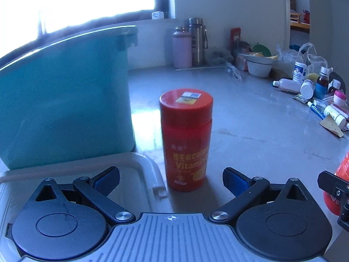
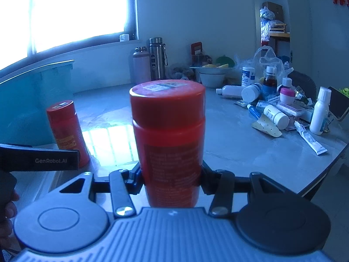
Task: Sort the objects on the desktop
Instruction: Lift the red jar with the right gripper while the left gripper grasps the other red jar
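Observation:
A red vitamin C bottle [image 1: 186, 139] stands upright on the grey table, just beyond my open left gripper [image 1: 171, 180], between its spread fingers and apart from them. It also shows in the right wrist view [image 2: 66, 131] at the left. My right gripper [image 2: 171, 179] is shut on a second red bottle [image 2: 169, 144], held upright close to the camera. That bottle's edge shows in the left wrist view [image 1: 340, 174] at the far right.
A teal bin [image 1: 65, 96] stands at the left, a white container [image 1: 87, 187] in front of it. Two flasks [image 1: 189, 43] and a bowl [image 1: 259, 67] stand at the back. Medicine bottles and tubes [image 2: 283, 109] are piled at the right near the table edge.

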{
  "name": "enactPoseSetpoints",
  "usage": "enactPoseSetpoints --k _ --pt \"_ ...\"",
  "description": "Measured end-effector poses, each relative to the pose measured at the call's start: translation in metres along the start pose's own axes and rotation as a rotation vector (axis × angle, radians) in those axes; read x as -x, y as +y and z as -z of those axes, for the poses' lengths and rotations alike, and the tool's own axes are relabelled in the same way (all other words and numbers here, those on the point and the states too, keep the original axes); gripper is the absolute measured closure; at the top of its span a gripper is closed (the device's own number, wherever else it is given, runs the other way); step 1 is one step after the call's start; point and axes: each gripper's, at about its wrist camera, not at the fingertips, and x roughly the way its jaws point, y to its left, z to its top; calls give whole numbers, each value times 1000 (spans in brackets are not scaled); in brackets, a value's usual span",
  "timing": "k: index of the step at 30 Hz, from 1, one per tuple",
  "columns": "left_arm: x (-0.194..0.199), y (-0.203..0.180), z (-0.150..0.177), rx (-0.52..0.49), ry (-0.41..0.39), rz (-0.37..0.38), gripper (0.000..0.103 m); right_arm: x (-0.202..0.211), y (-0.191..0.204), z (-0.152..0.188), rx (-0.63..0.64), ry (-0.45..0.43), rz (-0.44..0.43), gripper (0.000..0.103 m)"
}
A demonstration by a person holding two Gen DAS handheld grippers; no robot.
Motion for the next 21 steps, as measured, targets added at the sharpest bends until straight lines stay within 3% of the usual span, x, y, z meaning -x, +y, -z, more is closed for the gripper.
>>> enactPoseSetpoints --k 21 --pt "-35 -14 -22 -1 28 -6 1 -18 -12 -9 -8 6 -4 53"
